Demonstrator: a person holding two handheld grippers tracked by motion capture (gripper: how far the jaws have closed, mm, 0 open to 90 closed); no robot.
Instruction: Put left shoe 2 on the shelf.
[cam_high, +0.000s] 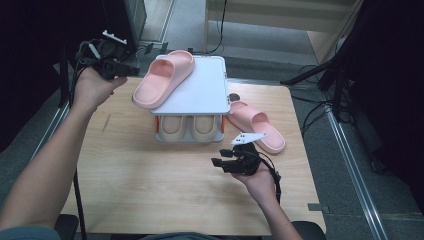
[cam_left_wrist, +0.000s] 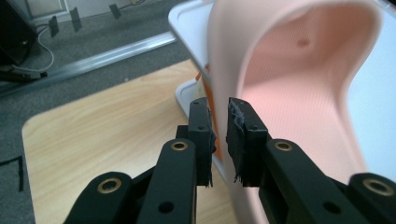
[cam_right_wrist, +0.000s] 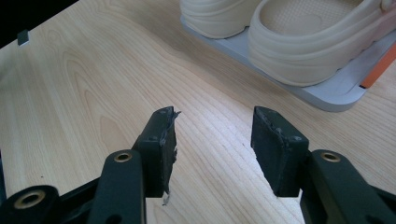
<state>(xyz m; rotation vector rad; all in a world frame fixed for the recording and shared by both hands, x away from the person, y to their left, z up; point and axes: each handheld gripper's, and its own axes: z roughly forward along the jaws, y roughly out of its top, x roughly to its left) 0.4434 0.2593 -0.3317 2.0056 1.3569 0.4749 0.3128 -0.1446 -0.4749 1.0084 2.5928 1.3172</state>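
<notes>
while the left gripper (cam_left_wrist: 219, 140) pinches the edge of the pink slipper (cam_high: 162, 78) lying atop the rack (cam_high: 200, 95), the right gripper (cam_right_wrist: 212, 149) hovers spread over the worktop (cam_high: 150, 175).

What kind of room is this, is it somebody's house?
Probably not a house; it looks like a lab or workshop. A small wooden table holds a shoe rack, cables trail over the grey floor, and dark curtains hang around it.

Two pink slippers (cam_high: 164, 77) (cam_high: 257, 125), two beige clogs (cam_high: 172, 126) (cam_high: 204, 126), one white two-tier rack (cam_high: 200, 92), two tongs (cam_high: 131, 71) (cam_high: 216, 163).
</notes>
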